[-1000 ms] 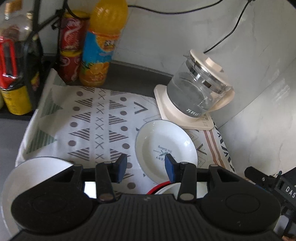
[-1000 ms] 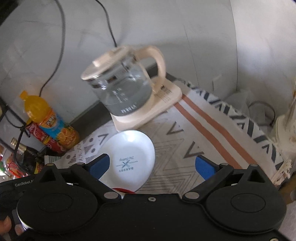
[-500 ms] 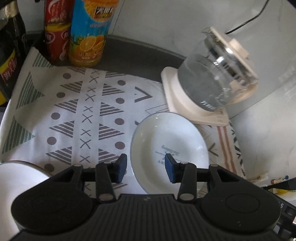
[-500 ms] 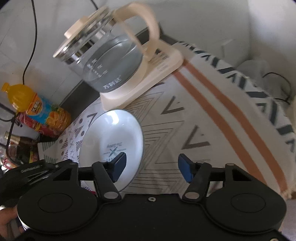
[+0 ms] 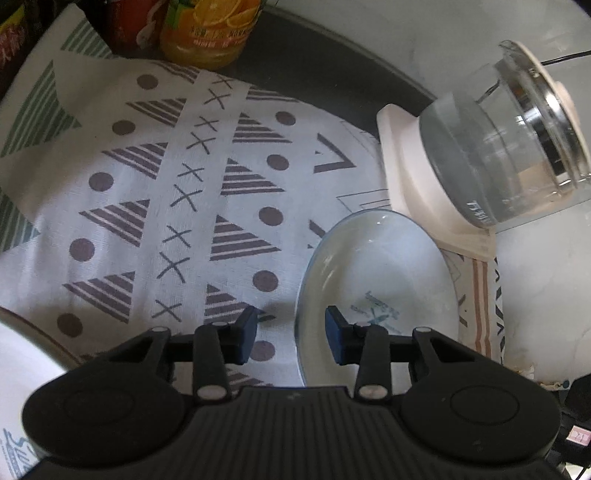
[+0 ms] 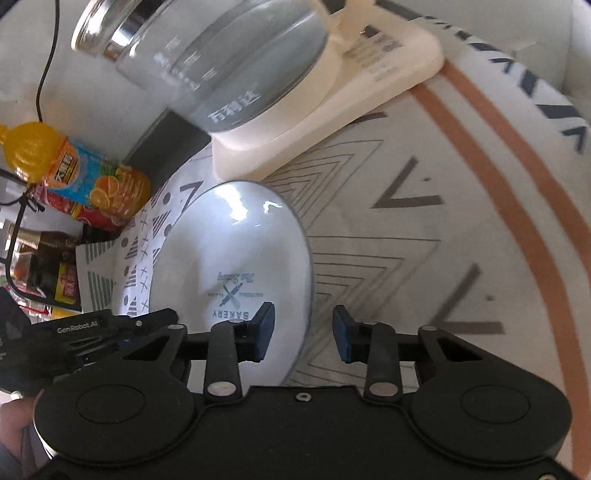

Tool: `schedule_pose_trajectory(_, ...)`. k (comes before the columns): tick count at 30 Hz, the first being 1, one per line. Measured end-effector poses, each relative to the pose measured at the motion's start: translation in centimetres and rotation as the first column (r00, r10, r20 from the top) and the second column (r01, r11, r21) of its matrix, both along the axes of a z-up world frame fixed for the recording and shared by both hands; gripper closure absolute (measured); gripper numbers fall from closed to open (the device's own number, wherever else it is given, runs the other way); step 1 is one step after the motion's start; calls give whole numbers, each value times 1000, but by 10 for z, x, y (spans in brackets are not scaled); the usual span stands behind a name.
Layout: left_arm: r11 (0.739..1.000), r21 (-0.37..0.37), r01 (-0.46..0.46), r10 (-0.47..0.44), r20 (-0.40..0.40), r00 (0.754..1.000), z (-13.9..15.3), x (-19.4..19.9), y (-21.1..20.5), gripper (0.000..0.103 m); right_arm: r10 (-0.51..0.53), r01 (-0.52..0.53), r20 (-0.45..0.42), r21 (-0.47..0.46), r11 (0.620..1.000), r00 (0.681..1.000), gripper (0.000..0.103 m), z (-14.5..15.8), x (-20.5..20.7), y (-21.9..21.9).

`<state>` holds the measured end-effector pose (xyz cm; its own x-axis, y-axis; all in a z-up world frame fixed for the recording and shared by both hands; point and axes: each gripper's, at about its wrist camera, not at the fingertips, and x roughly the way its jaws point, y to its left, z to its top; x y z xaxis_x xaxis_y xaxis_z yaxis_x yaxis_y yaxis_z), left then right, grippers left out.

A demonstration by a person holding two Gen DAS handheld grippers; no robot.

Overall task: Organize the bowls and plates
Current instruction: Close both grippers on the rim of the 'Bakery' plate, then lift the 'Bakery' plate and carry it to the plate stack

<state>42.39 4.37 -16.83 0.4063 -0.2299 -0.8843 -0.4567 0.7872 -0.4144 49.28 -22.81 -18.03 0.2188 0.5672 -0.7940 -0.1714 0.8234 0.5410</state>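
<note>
A white plate (image 5: 373, 273) with a blue bakery print lies on the patterned cloth, next to the kettle base; it also shows in the right wrist view (image 6: 236, 258). My left gripper (image 5: 290, 338) is open, its jaws straddling the plate's left rim from above. My right gripper (image 6: 303, 330) is open, its jaws straddling the plate's right rim. A second white plate (image 5: 22, 373) shows at the lower left of the left wrist view. The left gripper's body (image 6: 85, 332) shows at the left in the right wrist view.
A glass kettle (image 5: 506, 147) on a cream base (image 5: 413, 184) stands right behind the plate; it also shows in the right wrist view (image 6: 221, 62). An orange juice bottle (image 6: 74, 170) and red cans (image 5: 129, 26) stand at the cloth's far edge. White wall on the right.
Both grippers have come down and forward towards the printed plate. The right gripper's jaws have narrowed. The red-rimmed dish seen earlier is out of view.
</note>
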Motion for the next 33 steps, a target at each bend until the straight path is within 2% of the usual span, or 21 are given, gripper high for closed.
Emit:
schedule_pose_trajectory(6,1000,3,14,-14,-19,1000,-6,6,-2,79,9,-10,32,5,1000,999,81,-4,3,6)
schedule_pose_trajectory(9,1000,-20,6,-6,-25,1000,-10,8,-1,85,9,-8,32,-11,1000,999,91,-6,5,4)
schedule_pose_trajectory(13,999,-33,14,-14,-14,1000,-12,7,-4,90,-2,2,24,-9,1000,1000,92,-6,5,4)
schedule_pose_trajectory(18,999,-45,24,-24,6,1000,-12,7,-6,91,18,-18,87,-2,1000,996,93,15,-2,7)
schedule_pose_trajectory(20,999,-23,31,-31,38,999,-4,4,-6,91,17,-18,97,5,1000,995,93,23,-3,6)
schedule_pose_trajectory(23,999,-47,25,-22,70,997,5,-1,0,91,14,-16,134,17,1000,991,93,36,-7,6)
schedule_pose_trajectory(27,999,-19,32,-29,138,990,23,-6,-1,91,1,-6,163,33,999,987,93,52,-10,4)
schedule_pose_trajectory(33,999,-30,24,-17,199,980,44,-11,4,91,-6,-4,228,43,999,974,93,79,-16,9)
